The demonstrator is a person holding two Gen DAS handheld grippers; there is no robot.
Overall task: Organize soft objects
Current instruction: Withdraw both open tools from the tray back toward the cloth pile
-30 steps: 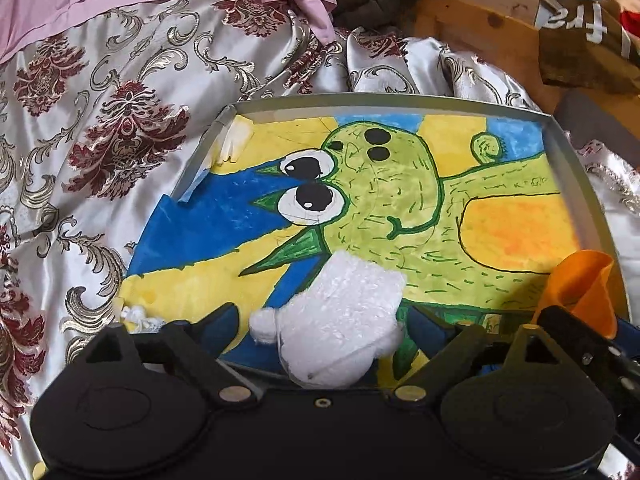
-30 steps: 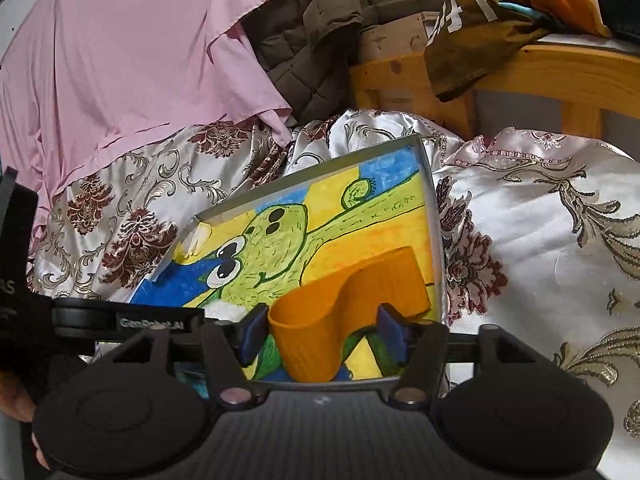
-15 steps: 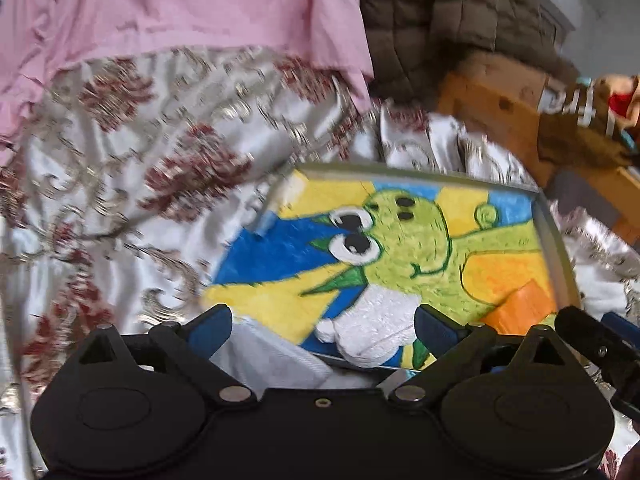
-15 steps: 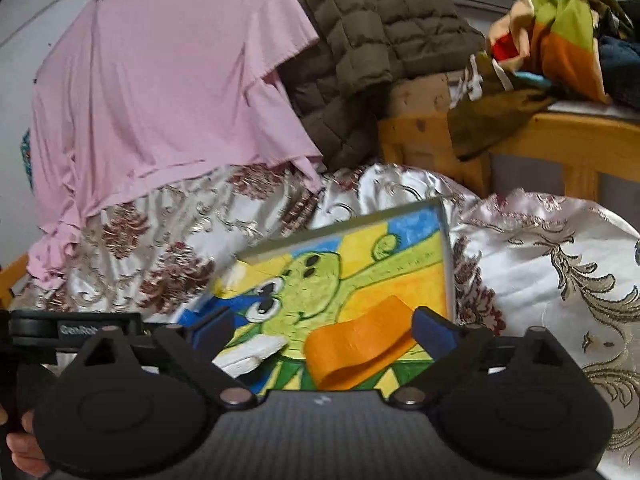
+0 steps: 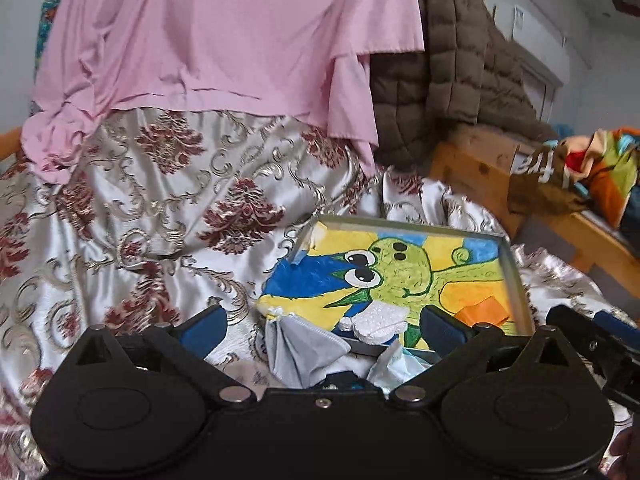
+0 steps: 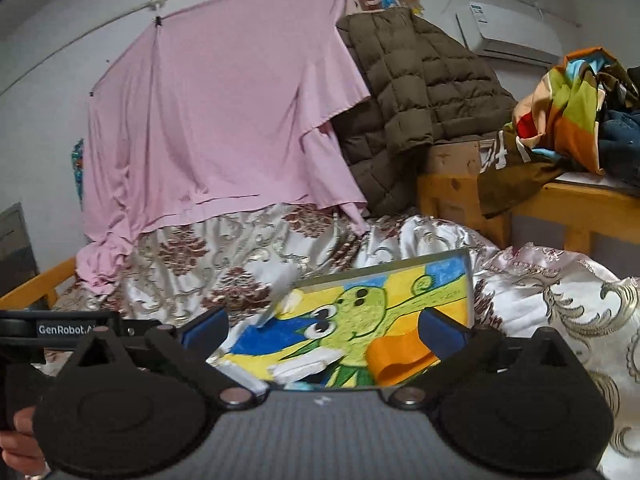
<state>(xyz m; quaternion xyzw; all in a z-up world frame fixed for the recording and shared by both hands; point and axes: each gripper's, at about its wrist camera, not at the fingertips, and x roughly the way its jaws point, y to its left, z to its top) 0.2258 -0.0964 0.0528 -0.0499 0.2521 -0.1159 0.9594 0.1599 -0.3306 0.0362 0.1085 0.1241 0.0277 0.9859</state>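
Note:
A metal tray with a painted green cartoon figure lies on the satin bedspread. A white foam piece and a folded orange piece lie on its near end. The tray, white piece and orange piece also show in the right wrist view. My left gripper is open and empty, drawn back above the tray's near edge. My right gripper is open and empty, raised above the tray.
A grey cloth and a pale blue crumpled piece lie just in front of the tray. A pink sheet and a brown quilted jacket hang behind. A wooden bench with piled clothes stands at the right.
Both grippers let go: the left released the white foam piece, the right released the orange piece, both now lying on the tray. Both grippers opened, then pulled back and up.

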